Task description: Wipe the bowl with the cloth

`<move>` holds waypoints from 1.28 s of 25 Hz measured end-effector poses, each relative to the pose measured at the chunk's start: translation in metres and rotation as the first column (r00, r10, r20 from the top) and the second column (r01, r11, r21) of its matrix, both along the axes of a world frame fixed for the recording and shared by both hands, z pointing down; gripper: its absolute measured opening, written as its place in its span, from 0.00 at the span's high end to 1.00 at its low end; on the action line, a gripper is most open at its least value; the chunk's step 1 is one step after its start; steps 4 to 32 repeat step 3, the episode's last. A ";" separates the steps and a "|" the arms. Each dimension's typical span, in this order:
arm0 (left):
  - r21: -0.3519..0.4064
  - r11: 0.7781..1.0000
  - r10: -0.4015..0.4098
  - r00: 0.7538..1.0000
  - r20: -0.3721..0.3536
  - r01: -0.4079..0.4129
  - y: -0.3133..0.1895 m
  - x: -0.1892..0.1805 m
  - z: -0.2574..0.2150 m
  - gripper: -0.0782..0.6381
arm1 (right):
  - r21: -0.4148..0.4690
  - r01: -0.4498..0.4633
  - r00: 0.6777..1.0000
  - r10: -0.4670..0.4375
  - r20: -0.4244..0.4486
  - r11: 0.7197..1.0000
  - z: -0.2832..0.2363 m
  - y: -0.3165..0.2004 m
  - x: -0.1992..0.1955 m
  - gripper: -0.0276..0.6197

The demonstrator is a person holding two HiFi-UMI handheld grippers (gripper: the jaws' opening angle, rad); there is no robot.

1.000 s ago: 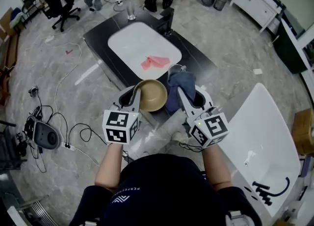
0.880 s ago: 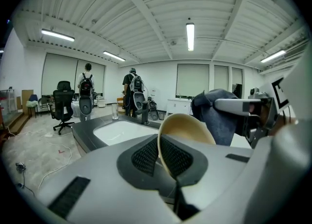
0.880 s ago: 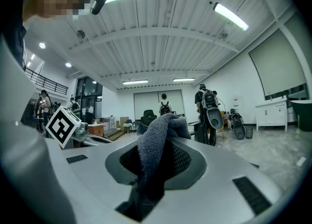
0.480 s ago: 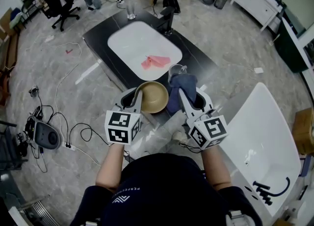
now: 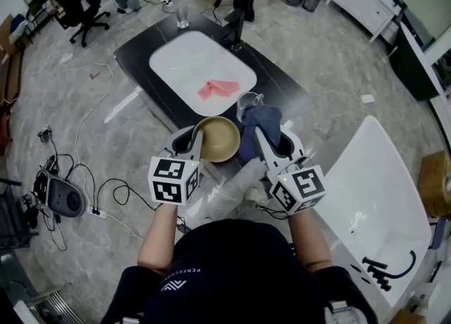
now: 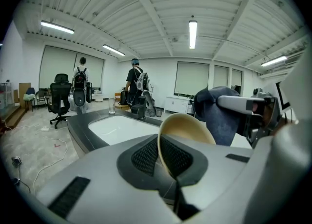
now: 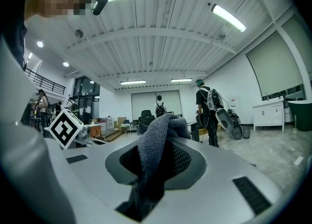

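A tan bowl (image 5: 217,138) is held by its rim in my left gripper (image 5: 196,141), which is shut on it, above the front edge of the dark counter. In the left gripper view the bowl (image 6: 187,129) stands tilted on edge between the jaws of that gripper (image 6: 168,156). A blue-grey cloth (image 5: 261,124) hangs bunched in my right gripper (image 5: 258,136), just right of the bowl and close to its rim. The right gripper view shows the cloth (image 7: 155,152) pinched between the closed jaws of that gripper (image 7: 155,172). Whether the cloth touches the bowl I cannot tell.
The counter (image 5: 141,51) holds a white sink basin (image 5: 176,62) with a pink rag (image 5: 220,89) in it, a black faucet (image 5: 235,31) and a glass (image 5: 182,14) at the back. Another glass (image 5: 247,103) stands behind the cloth. A white tub (image 5: 373,203) is at the right. Cables lie on the floor (image 5: 91,175).
Bowl, cloth and both grippers keep almost the same places. The view has shifted slightly, and the people beyond the counter have moved.
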State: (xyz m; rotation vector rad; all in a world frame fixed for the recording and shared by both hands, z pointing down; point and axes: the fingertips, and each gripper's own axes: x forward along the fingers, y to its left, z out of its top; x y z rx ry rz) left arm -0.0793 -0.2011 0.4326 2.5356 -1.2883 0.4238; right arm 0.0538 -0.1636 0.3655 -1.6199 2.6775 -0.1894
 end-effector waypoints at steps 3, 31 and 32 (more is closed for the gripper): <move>-0.008 1.000 0.001 1.000 -0.001 -0.001 -0.001 0.001 0.001 0.87 | -0.003 -0.006 1.000 0.006 -0.001 1.000 0.001 0.000 0.003 0.82; -0.008 1.000 0.001 1.000 -0.001 -0.001 -0.001 0.001 0.001 0.87 | -0.003 -0.006 1.000 0.006 -0.001 1.000 0.001 0.000 0.003 0.82; -0.008 1.000 0.001 1.000 -0.001 -0.001 -0.001 0.001 0.001 0.87 | -0.003 -0.006 1.000 0.006 -0.001 1.000 0.001 0.000 0.003 0.82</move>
